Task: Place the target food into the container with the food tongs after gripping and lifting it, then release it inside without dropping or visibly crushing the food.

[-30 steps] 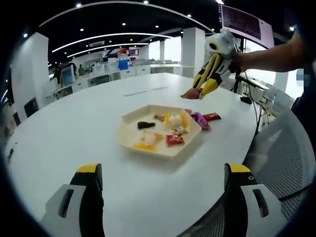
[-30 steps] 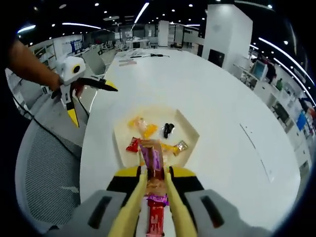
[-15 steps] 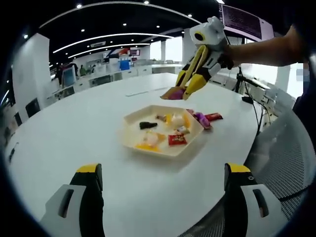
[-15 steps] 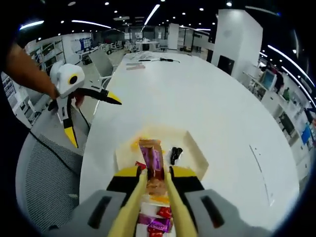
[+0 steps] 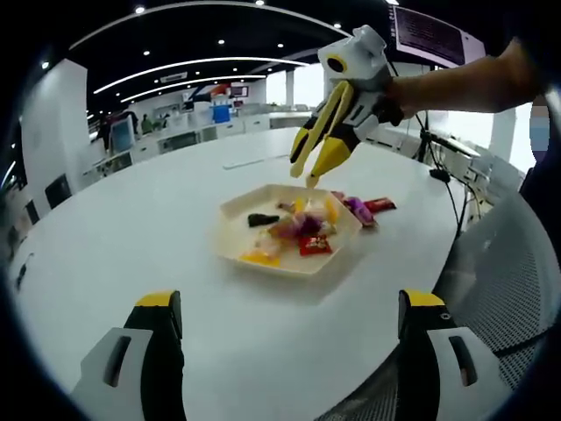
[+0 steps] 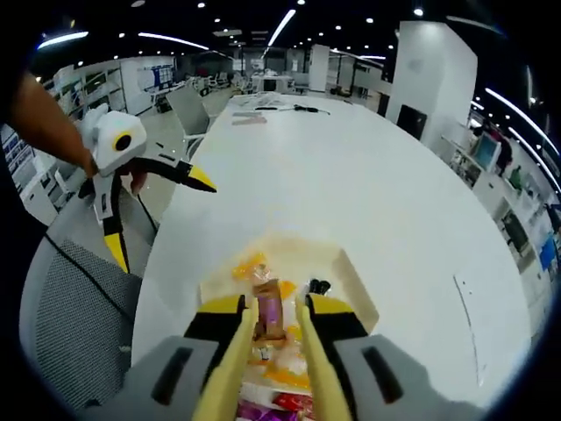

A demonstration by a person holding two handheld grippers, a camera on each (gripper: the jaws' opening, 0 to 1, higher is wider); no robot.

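right hand-held gripper (image 5: 308, 171) jaws apart above tray (image 5: 235, 210) w/ wrapped snacks (image 5: 302, 230), white table (image 5: 149, 219)

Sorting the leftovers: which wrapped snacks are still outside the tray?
The purple packet and the red one, lying on the table beside the tray; the others lie inside.

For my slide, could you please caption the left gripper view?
Right gripper open above the snack tray on the table.
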